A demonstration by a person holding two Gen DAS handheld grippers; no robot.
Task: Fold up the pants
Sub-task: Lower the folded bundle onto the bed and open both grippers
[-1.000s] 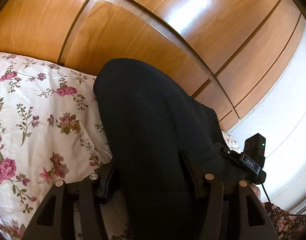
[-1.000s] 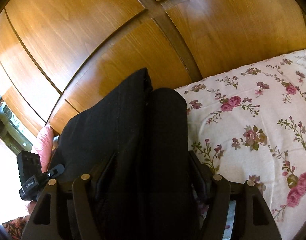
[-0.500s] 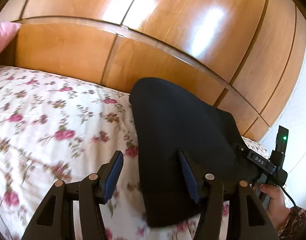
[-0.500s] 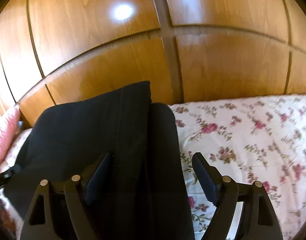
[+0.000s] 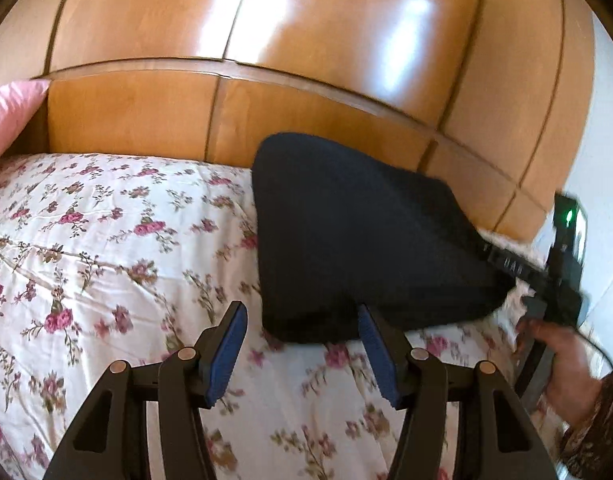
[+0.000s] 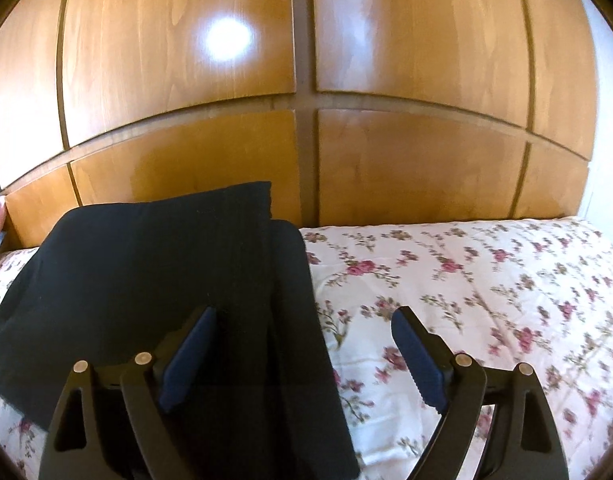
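Nearest the lens, the left gripper [image 5: 302,332] stands well open with nothing between its blue pads, only the floral bedspread [image 5: 106,248] beneath. The right gripper [image 6: 304,344] is opening wider; dark cloth lies between its jaws, but neither pad presses on it. Just beyond, the black pants [image 6: 158,280] lie on the bed as a compact, layered bundle, one narrower strip lying along its right side, close to the wooden headboard [image 6: 406,168] behind. Judging by that shape, the folding looks largely done; perhaps a final tidying or squaring of edges is left.
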